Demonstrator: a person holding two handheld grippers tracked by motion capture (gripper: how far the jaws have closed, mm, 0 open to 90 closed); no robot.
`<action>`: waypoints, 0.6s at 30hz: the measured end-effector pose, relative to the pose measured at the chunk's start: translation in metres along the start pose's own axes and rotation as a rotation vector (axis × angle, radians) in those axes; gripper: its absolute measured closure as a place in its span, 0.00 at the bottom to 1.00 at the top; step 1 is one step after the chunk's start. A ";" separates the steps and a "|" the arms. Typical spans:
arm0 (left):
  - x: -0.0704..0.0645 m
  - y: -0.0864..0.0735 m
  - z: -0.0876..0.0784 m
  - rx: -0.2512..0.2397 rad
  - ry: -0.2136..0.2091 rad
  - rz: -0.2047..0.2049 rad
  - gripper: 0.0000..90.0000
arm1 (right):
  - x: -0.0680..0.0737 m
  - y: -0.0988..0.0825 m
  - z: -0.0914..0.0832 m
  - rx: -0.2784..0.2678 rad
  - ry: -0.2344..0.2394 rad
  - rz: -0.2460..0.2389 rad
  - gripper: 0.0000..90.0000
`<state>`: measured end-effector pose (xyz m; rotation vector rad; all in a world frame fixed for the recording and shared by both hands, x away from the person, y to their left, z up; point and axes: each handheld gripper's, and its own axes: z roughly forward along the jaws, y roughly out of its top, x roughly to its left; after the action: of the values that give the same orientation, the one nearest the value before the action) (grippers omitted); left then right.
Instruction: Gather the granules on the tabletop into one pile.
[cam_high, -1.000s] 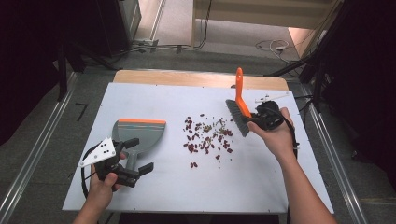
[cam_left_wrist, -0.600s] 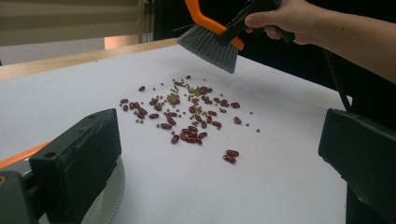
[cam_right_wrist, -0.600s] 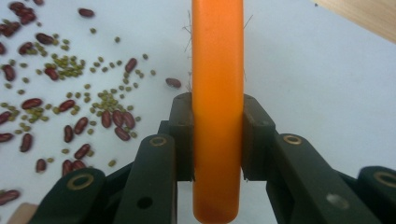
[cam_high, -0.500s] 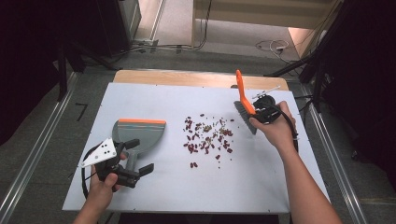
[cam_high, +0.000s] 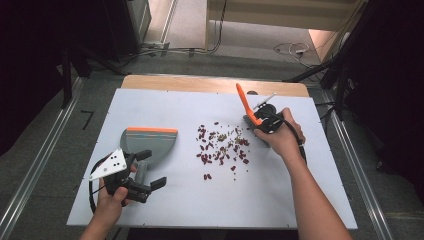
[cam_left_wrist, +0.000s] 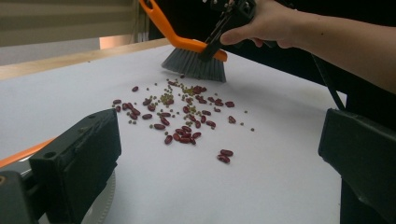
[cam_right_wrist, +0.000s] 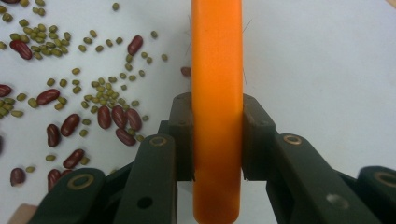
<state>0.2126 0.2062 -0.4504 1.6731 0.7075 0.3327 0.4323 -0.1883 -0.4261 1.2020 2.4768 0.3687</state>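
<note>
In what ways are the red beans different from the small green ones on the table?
The red beans are larger and elongated; the green beans are tiny and round. The red beans scatter widely, two lying apart from the rest, while the green beans mostly cluster near the brush. Both lie loose on the white table.

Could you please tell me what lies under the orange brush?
Under the brush, grey bristles touch the white table beside the scattered beans; any beans beneath them are hidden.

Brushes: one, orange-handled (cam_high: 246, 105), at the far right edge of the bean scatter.
Dustpans: one, grey (cam_high: 148, 146), left of the scatter.
Red beans (cam_left_wrist: 187, 135): dozens, uncounted.
Green beans (cam_right_wrist: 100, 86): dozens, uncounted, among the red.
</note>
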 end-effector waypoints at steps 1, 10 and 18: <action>0.000 0.000 0.000 0.000 -0.001 0.001 0.00 | 0.003 0.002 0.001 0.007 -0.004 -0.009 0.76; 0.000 0.000 0.001 0.000 -0.006 0.004 0.00 | 0.026 0.013 0.002 0.040 -0.022 -0.083 0.76; 0.000 0.000 0.001 -0.001 -0.005 0.005 0.00 | 0.039 0.013 -0.002 0.038 0.009 -0.121 0.76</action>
<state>0.2133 0.2050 -0.4503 1.6749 0.6995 0.3323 0.4185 -0.1493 -0.4275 1.0610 2.5594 0.2962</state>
